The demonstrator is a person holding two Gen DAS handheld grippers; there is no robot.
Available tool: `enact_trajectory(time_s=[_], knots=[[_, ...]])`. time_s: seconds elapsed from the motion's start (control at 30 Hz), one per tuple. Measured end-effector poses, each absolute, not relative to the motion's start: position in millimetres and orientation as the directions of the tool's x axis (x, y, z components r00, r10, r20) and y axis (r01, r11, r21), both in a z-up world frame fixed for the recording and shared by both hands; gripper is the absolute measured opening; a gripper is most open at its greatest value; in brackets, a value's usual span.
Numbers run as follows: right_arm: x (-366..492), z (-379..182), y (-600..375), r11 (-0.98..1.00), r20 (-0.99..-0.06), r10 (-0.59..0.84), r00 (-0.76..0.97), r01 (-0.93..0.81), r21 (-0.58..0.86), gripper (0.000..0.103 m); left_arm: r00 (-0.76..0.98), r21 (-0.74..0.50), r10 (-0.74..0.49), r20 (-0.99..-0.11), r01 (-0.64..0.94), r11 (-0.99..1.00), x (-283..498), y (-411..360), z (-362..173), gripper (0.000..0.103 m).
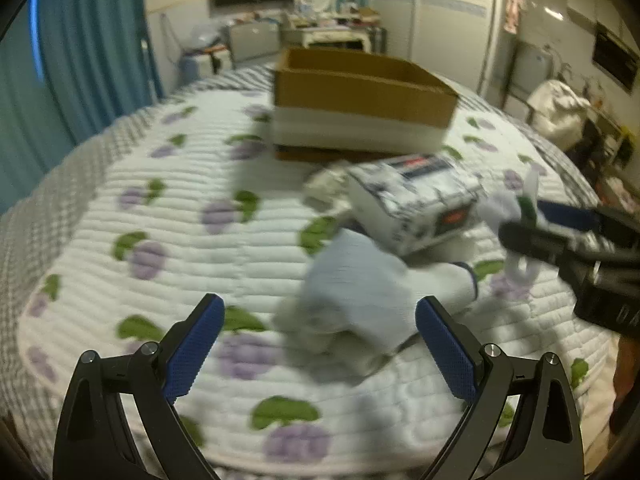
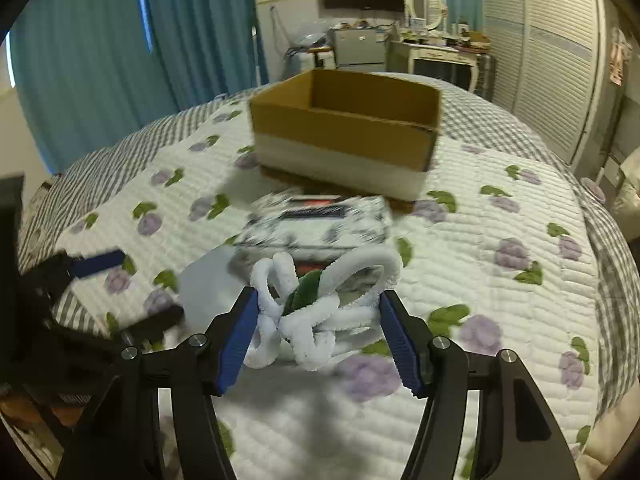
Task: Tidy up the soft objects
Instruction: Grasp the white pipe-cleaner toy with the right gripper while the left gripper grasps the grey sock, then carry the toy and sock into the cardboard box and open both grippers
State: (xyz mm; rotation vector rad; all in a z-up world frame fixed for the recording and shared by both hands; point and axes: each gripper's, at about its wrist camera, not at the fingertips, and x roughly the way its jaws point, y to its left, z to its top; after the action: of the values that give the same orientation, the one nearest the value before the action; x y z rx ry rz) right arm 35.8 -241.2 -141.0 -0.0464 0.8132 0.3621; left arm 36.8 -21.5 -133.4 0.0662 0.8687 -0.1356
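A: Report the left claw first.

B: Its blue-padded jaws stand wide apart with nothing gripped. A crumpled white cloth glove with a dark cuff edge lies on the quilted white bedspread printed with purple fruit and green leaves, ahead of the jaws in the gap between them. No pad touches it.

A: And past the glove?

B: At one o'clock from the glove lies a soft rectangular pack in white printed wrap with dark and red labels. At twelve o'clock, farther up the bed, stands an open brown cardboard box with a white band round its lower half. The view is blurred, so the pack's lettering cannot be read.

A: Now the right claw.

B: Its jaws are partly open and bracket a looped white fuzzy pipe-cleaner flower with green leaves, which rests on the bedspread. The left pad touches or nearly touches a loop; the right pad stands just beside the outer loop. A firm grip is not established.

A: Position of that flower relative to the box?

B: The pack sits at twelve o'clock from the flower, and the box at twelve o'clock beyond the pack.
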Motion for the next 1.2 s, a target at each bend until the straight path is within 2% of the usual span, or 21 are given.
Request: enact_trajectory(time_s=[0.2, 0.4, 0.47, 0.53, 0.57, 0.63, 0.8, 1.2], knots=[[49, -149, -257, 0.942, -0.721, 0.303, 0.624, -0.31, 0.127, 0.062, 0.572, 0.013, -0.108, -0.813, 0.204, 0.979, 60, -45, -159, 0.097], [64, -165, -265, 0.937, -0.734, 0.327, 0.595, -0.307, 0.168, 0.062, 0.5, -0.044, -0.156, -0.852, 0.228, 0.973, 83, -49, -180, 0.097], [67, -166, -268, 0.935, -0.735, 0.336, 0.589, -0.305, 0.183, 0.062, 0.508, -0.056, -0.17, -0.844, 0.232, 0.971, 80, -48, -177, 0.093], [68, -165, -270, 0.935, -0.734, 0.335, 0.591, -0.306, 0.181, 0.062, 0.515, -0.052, -0.171, -0.84, 0.238, 0.97, 75, -47, -173, 0.079], [67, -164, -271, 0.934, -0.731, 0.339, 0.592, -0.307, 0.184, 0.062, 0.519, -0.046, -0.167, -0.838, 0.238, 0.97, 73, -47, -171, 0.076], [64, -158, -272, 0.93, -0.721, 0.35, 0.598, -0.312, 0.192, 0.062, 0.526, -0.038, -0.163, -0.835, 0.241, 0.97, 67, -46, -165, 0.065], [48, -140, -274, 0.925, -0.694, 0.367, 0.619, -0.326, 0.197, 0.062, 0.55, -0.018, -0.145, -0.822, 0.23, 0.973, 50, -43, -144, 0.058], [18, -68, -280, 0.908, -0.595, 0.404, 0.695, -0.387, 0.164, 0.062, 0.683, 0.017, -0.105, -0.722, 0.17, 0.985, 30, -33, -53, 0.058]])
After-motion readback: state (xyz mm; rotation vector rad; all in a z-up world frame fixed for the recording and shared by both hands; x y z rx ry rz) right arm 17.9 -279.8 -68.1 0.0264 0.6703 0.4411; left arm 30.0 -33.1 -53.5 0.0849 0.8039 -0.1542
